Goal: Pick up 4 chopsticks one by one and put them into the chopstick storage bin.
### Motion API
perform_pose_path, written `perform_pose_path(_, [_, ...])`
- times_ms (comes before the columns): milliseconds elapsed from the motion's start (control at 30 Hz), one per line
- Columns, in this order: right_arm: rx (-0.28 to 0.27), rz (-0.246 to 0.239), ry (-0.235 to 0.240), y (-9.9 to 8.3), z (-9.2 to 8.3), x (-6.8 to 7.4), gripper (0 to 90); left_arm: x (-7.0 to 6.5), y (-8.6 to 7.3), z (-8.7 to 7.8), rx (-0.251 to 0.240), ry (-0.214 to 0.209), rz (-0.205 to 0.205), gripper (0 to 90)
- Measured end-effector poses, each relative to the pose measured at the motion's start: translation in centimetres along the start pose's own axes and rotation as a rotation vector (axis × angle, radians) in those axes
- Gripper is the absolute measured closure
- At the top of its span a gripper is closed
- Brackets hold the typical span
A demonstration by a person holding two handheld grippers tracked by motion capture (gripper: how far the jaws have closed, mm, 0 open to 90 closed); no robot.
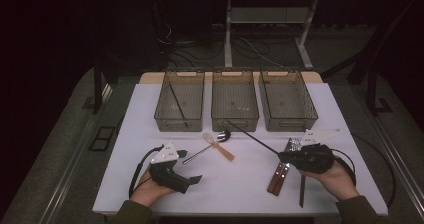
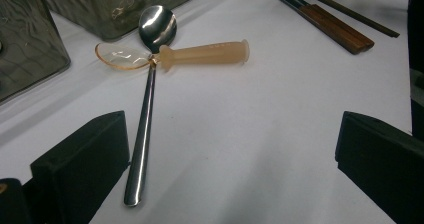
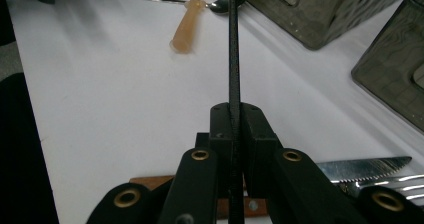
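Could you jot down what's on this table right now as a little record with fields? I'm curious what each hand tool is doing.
Surface: white table
Bins: three clear bins in a row at the far side
Right gripper: jaws shut on a thin black chopstick, which points toward the middle bin
Left gripper: jaws open, nothing between them
In front of left gripper: metal spoon crossed with an orange plastic spoon
Near right gripper: wooden-handled cutlery
Left bin: another black stick leaning inside

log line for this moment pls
right gripper: shut on black chopstick, lifted | left gripper: open, by metal spoon | bins: ahead
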State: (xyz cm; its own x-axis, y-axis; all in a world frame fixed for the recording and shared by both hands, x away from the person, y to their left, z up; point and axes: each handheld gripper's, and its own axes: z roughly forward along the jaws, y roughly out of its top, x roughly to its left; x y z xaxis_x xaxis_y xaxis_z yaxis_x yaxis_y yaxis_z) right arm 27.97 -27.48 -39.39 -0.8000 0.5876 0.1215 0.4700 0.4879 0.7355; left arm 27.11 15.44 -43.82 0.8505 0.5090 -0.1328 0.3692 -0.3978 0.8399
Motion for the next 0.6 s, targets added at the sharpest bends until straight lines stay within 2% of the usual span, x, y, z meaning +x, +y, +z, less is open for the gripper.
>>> perform_pose_path(600, [-0.012,0.014,0.01,3.2,1.9,-0.7,84.2,-0.1,0.0,0.1,-0.002,0.003,-0.008,0.0])
